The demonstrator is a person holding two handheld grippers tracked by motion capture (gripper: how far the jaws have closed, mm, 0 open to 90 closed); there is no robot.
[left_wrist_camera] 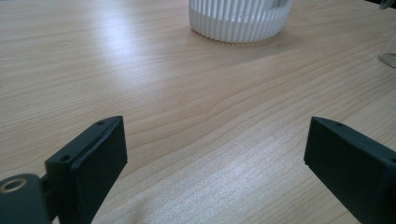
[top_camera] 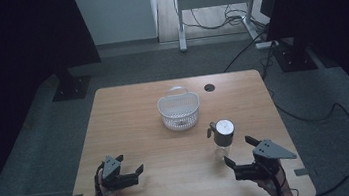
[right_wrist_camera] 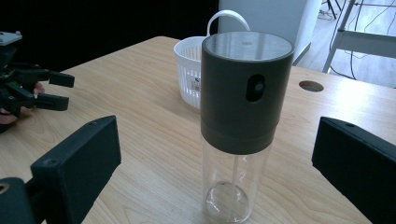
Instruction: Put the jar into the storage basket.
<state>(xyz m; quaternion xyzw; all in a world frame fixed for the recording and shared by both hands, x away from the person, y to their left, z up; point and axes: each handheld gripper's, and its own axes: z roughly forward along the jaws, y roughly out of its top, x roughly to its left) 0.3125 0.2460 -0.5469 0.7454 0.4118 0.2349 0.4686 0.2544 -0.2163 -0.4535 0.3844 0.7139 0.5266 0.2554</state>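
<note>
Both claws stood apart: your right claw [top_camera: 238, 156] framed the tall bottle [top_camera: 224, 139], which an off-centre closing could have tipped; left claw [top_camera: 129, 166] idle.

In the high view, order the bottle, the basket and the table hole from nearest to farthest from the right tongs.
1. bottle: just ahead of the right tongs.
2. basket: mid-table, ahead and left.
3. table hole: by the far edge.

Left hand-held gripper [top_camera: 129, 165], right hand-held gripper [top_camera: 238, 152]: jaws apart.
</note>
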